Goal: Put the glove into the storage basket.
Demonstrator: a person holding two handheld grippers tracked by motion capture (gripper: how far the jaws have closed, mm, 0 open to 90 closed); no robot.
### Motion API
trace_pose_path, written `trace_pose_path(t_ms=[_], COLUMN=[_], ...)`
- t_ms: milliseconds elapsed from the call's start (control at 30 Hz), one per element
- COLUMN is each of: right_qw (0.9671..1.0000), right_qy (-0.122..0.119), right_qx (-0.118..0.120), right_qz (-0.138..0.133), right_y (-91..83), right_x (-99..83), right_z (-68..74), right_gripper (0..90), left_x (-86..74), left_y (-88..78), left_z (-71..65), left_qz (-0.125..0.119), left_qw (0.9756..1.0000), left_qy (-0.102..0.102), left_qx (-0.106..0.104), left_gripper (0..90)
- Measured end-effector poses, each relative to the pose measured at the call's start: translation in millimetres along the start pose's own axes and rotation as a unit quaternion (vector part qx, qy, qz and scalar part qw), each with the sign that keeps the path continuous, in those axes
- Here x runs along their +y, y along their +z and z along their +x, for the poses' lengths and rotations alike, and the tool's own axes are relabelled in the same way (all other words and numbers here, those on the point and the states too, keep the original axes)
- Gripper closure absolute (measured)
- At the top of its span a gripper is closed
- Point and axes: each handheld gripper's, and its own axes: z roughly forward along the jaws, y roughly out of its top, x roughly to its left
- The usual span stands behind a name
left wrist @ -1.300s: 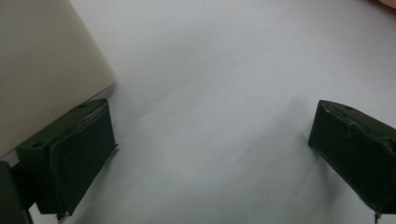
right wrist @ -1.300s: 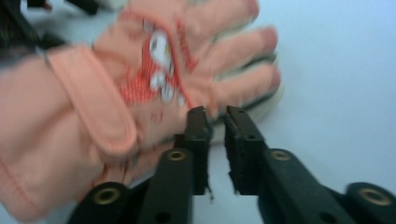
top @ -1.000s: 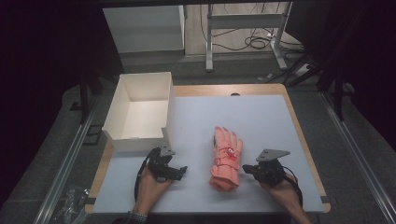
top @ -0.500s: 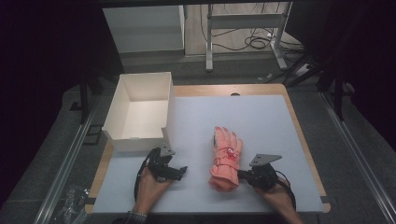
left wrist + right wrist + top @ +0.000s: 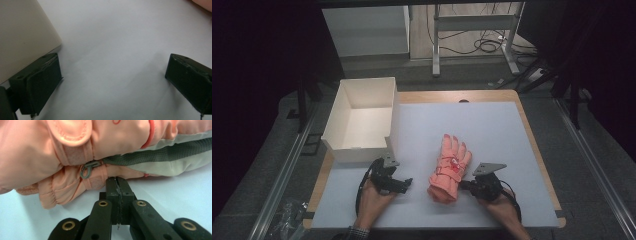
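A salmon-pink glove (image 5: 451, 167) lies flat on the pale mat (image 5: 492, 125), fingers pointing away, cuff nearest the person. My right gripper (image 5: 462, 185) is at the cuff's right side. In the right gripper view its jaws are pressed together (image 5: 116, 180), tips right at the glove's (image 5: 75, 150) gathered lower edge beside a small grey hook; I see no fabric between them. My left gripper (image 5: 407, 182) rests on the mat left of the glove. Its jaws stand wide open (image 5: 112, 70) over bare mat.
A white open box (image 5: 357, 154) sits at the mat's left, just beyond the left gripper; its corner (image 5: 22, 37) is beside the left jaw. A wooden table edge frames the mat. Desk legs and cables lie on the floor beyond.
The right hand has slid left with its gripper, from off to the glove's right up to the cuff. The left hand and the glove have stayed put.
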Motion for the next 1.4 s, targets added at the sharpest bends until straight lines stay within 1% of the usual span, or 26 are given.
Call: trace_pose_path(t_ms=[400, 667, 800, 1233, 1400], right_qw=[1.0000, 1.0000, 0.9999, 0.9999, 0.9998], right_qy=[0.009, 0.009, 0.012, 0.011, 0.016], right_qx=[-0.002, 0.000, 0.002, 0.004, 0.002], right_qz=[-0.001, -0.002, -0.003, -0.005, -0.009], right_y=[9.8, 16.4, 19.9, 38.9, 47.5], right_x=[8.6, 13.8, 16.7, 33.0, 40.8], right_z=[-1.0, -0.2, 0.0, -0.6, -3.4], right_gripper=[86.6, 86.5, 86.5, 86.5, 86.7], left_x=[0.1, -0.4, -2.6, -7.2, -7.3], left_y=[0.0, -1.3, -3.8, -7.6, -7.5], left_z=[-0.2, -1.3, -0.8, 2.6, 2.8], left_qz=[0.000, -0.001, 0.000, 0.001, 0.002], left_qw=[1.0000, 1.0000, 1.0000, 0.9999, 0.9999], left_qy=[0.001, 0.003, 0.005, 0.009, 0.009], left_qx=[0.001, 0.003, -0.002, -0.006, -0.007], left_gripper=[0.7, 1.8, 2.4, 1.9, 1.8])
